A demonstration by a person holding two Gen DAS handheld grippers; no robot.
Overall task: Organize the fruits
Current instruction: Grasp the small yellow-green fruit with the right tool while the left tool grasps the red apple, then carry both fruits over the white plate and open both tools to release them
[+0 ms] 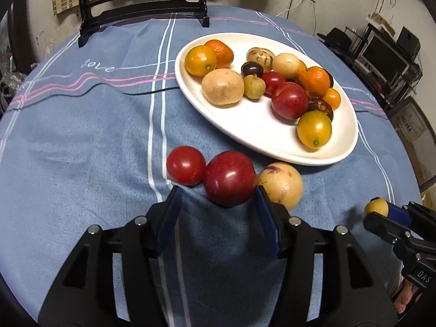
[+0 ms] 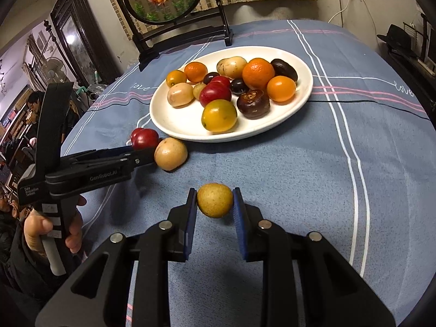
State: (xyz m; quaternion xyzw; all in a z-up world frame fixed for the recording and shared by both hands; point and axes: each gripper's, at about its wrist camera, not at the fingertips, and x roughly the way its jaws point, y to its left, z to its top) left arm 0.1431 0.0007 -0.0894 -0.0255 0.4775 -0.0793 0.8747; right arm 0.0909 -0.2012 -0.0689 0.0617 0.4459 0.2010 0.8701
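A white oval plate (image 1: 343, 147) (image 2: 305, 81) holds several fruits: oranges, yellow, tan, red and dark ones. On the cloth in front of it lie a small red fruit (image 1: 185, 165), a large red plum (image 1: 229, 178) (image 2: 144, 139) and a tan speckled fruit (image 1: 282, 184) (image 2: 171, 153). My left gripper (image 1: 218, 193) is open, its fingers either side of the plum's near edge. My right gripper (image 2: 214, 200) is shut on a small yellow-brown fruit (image 2: 214, 199) (image 1: 376, 207), held at the fingertips just over the cloth.
A blue striped tablecloth (image 1: 81, 150) covers the round table. A black framed stand (image 1: 141, 5) (image 2: 177, 27) stands at the far edge behind the plate. Shelves and electronics (image 1: 387, 54) stand to the right of the table.
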